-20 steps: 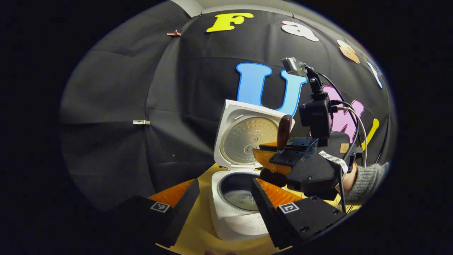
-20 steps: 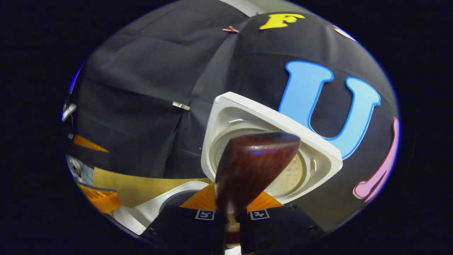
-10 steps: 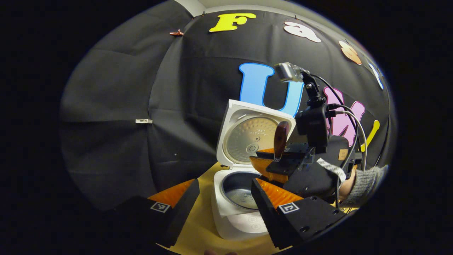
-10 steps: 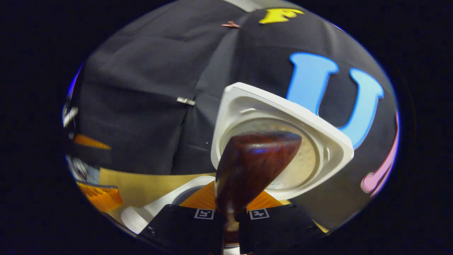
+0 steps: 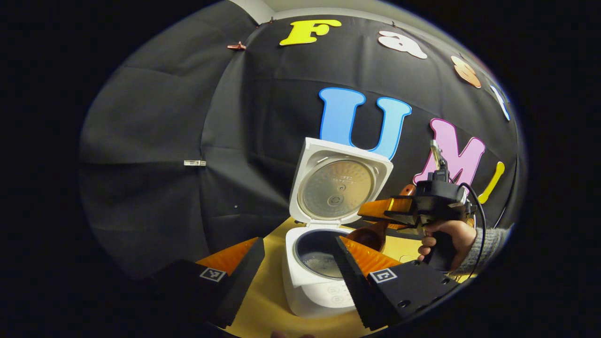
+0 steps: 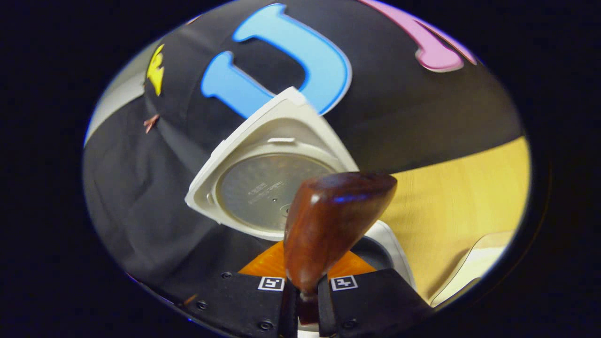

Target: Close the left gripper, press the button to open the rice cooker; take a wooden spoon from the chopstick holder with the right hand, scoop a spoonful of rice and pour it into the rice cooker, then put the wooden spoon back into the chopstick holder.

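**Wooden spoon tipped beside the open cooker**

The right hand-held gripper [image 6: 300, 293] is pinching the wooden spoon [image 6: 331, 220] by its narrow handle, fingers nearly together. The spoon's bowl is hanging just beside the rice cooker [image 5: 312, 277], whose lid [image 5: 339, 188] is standing up. The left hand-held gripper [image 5: 298, 265] is hovering wide apart, holding nothing. The spoon looks stiff, light and smooth; gripping low on the handle seems wise.

The white rice cooker [image 5: 324, 263] stands on the yellow bench with its lid [image 5: 339, 185] upright and open, its dark inner pot [image 5: 317, 251] exposed. The dark reddish-brown wooden spoon [image 6: 328, 225] hangs tilted beside the cooker's rim.
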Demonstrator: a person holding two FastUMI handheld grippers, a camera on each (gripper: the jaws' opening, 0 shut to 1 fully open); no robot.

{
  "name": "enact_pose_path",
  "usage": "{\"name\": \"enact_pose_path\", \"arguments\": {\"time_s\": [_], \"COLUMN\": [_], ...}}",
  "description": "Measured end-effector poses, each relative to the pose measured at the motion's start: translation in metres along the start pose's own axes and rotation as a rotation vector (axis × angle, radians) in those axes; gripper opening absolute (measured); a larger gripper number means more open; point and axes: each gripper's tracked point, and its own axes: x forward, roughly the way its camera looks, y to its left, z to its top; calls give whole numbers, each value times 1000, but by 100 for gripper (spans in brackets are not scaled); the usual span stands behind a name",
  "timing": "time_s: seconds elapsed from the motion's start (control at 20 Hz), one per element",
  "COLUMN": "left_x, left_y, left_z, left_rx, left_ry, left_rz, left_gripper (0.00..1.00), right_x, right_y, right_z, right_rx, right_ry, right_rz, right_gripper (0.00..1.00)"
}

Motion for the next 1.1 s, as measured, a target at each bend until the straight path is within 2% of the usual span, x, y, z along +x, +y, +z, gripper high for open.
{"name": "enact_pose_path", "arguments": {"time_s": [0.1, 0.2, 0.45, 0.55, 0.75, 1.1], "left_x": [1, 5, 17, 21, 33, 51], "left_y": [-9, -19, -48, -61, -86, -135], "left_z": [3, 8, 24, 30, 33, 35], "left_rx": [10, 18, 57, 67, 104, 136], "left_ry": [-3, -2, -14, -15, -12, 2], "left_rz": [-14, -32, -91, -116, -143, -173], "left_gripper": [95, 95, 95, 95, 95, 95], "right_x": [-11, -30, -118, -159, -245, -367], "right_y": [-4, -11, -67, -114, -195, -295], "right_z": [10, 29, 98, 129, 170, 190], "right_rx": [168, 278, 324, 351, 332, 301], "right_ry": [-23, -56, -236, -307, -439, -582], "right_rz": [35, 59, 23, -19, -151, -338], "right_gripper": [21, 21, 21, 21, 21, 21]}}
